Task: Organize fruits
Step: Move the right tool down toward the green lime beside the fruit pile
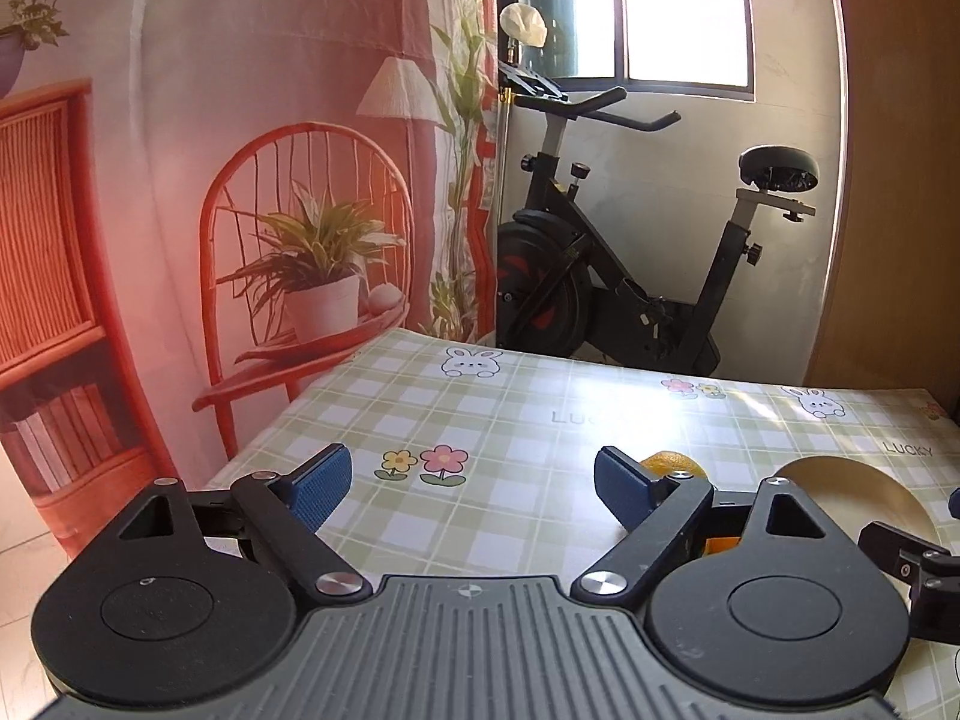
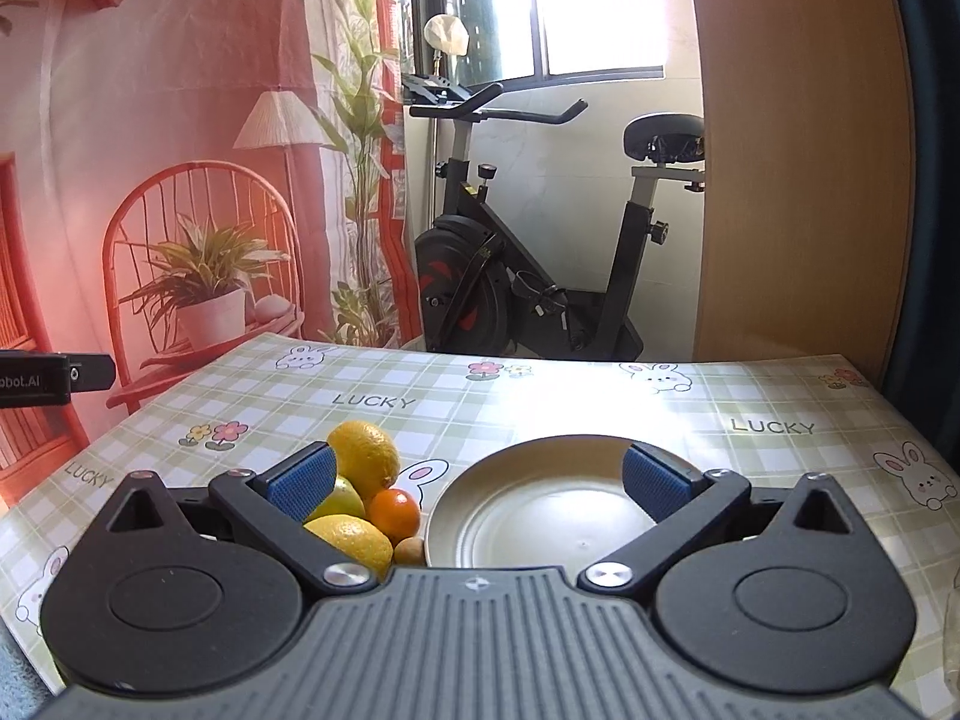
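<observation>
In the right wrist view a pile of fruit lies on the checked tablecloth: a lemon (image 2: pixel 364 457) at the back, a green fruit (image 2: pixel 342 497), a small orange (image 2: pixel 394 515), a second lemon (image 2: pixel 350 542) and a small tan fruit (image 2: pixel 409 551). An empty round metal plate (image 2: pixel 540 510) sits to their right. My right gripper (image 2: pixel 477 480) stands open above the plate's near left part, its left finger over the fruit. My left gripper (image 1: pixel 472 483) is open over bare cloth; a yellow fruit (image 1: pixel 667 461) peeks behind its right finger, with the plate (image 1: pixel 852 489) further right.
The table (image 2: pixel 600 402) carries a green plaid cloth with rabbits and flowers. A printed pink backdrop (image 1: pixel 240 150) hangs behind its far left edge. An exercise bike (image 2: pixel 528 252) and a wooden panel (image 2: pixel 798 180) stand beyond the far edge. The other gripper's tip (image 1: pixel 906 552) shows at the right.
</observation>
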Demonstrator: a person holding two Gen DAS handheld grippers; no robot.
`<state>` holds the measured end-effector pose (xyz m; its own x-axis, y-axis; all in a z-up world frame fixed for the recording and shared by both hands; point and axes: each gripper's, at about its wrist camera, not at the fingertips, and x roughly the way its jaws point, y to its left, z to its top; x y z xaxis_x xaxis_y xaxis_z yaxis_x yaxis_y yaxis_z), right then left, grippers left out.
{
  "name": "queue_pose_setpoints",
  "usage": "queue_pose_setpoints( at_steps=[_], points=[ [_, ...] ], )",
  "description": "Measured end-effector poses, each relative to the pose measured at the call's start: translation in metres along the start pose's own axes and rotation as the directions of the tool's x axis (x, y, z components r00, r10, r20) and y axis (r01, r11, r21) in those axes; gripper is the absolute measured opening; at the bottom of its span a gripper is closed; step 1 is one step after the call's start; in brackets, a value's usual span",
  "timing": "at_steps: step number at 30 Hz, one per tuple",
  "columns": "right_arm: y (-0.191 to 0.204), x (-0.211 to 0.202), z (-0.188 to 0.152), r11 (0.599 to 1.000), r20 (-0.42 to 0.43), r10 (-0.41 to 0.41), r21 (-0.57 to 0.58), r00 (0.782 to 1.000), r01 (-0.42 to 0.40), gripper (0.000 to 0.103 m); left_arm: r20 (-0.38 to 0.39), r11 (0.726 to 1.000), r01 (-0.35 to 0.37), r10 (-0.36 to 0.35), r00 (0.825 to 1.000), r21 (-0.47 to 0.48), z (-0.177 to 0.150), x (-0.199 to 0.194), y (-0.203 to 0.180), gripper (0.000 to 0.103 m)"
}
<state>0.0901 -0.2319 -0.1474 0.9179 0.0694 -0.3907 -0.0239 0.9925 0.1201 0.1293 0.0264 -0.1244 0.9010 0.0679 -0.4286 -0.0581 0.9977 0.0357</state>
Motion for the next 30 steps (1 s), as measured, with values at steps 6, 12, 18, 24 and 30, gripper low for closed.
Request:
queue_pose_setpoints(
  at_steps=[6, 12, 18, 24, 30],
  points=[
    [0.008, 0.011, -0.019, 0.998, -0.03, 0.056, -0.014, 0.998, -0.057, 0.103, 0.05, 0.993, 0.075, -0.08, 0.996, 0.093, -0.013, 0.0, -0.015, 0.089],
    [0.019, 0.019, -0.032, 0.998, -0.072, 0.031, -0.061, 0.997, -0.035, 0.103, 0.002, 0.986, 0.166, -0.166, 0.986, 0.034, -0.021, 0.007, -0.023, 0.089],
    [0.008, 0.016, -0.041, 0.999, -0.074, 0.011, -0.043, 0.997, -0.014, 0.102, -0.103, 0.989, 0.125, -0.117, 0.988, 0.074, -0.038, 0.016, -0.035, 0.089],
    [0.0, 0.018, -0.053, 0.999, -0.105, -0.015, -0.051, 0.994, 0.01, 0.1, -0.102, 0.994, 0.077, -0.07, 0.992, 0.072, -0.038, 0.011, -0.037, 0.089],
    [-0.006, 0.014, -0.06, 0.999, -0.105, -0.006, -0.041, 0.994, 0.002, 0.097, -0.157, 0.987, 0.117, -0.099, 0.983, 0.114, -0.042, 0.014, -0.05, 0.089]
  ],
)
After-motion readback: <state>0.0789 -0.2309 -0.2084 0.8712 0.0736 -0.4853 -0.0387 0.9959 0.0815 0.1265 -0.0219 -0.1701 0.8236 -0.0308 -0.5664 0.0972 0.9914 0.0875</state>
